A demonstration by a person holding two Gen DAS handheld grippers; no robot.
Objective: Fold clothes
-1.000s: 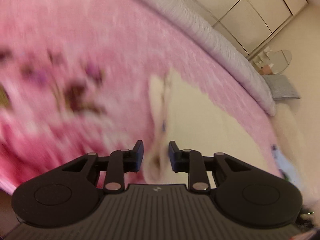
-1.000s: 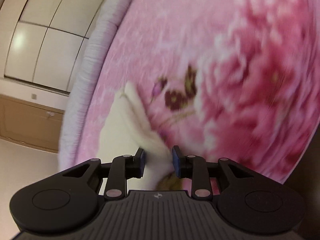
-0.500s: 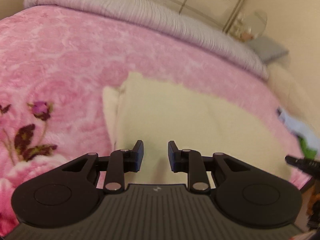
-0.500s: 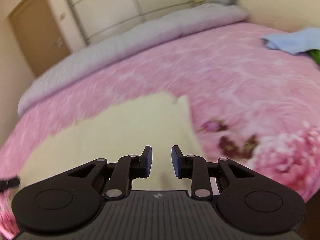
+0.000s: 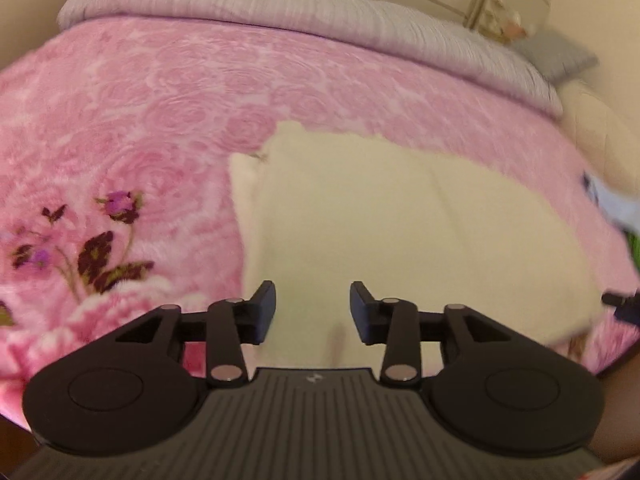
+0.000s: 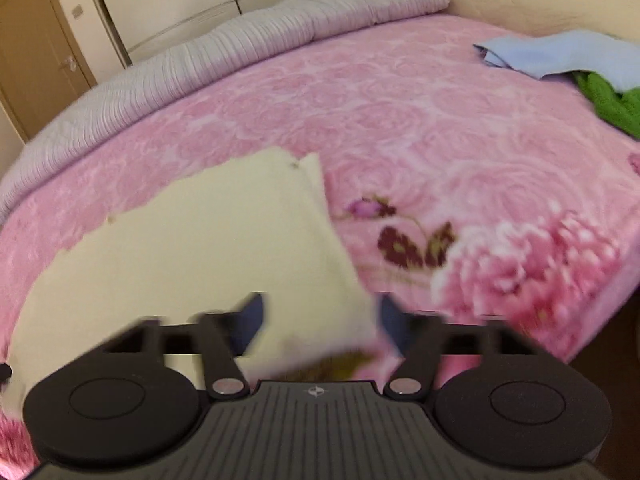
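Observation:
A cream garment lies flat and folded on the pink floral blanket. It also shows in the right wrist view. My left gripper is open and empty, just above the garment's near left edge. My right gripper is open, its fingers blurred, over the garment's near right corner. The other gripper's tip shows at the right edge of the left wrist view.
A light blue cloth and a green cloth lie at the blanket's far right. A grey quilt runs along the far edge of the bed. Wardrobe doors stand behind it.
Both grippers let go of the cream garment, opened wider and drew back from it. The garment now lies flat on the blanket.

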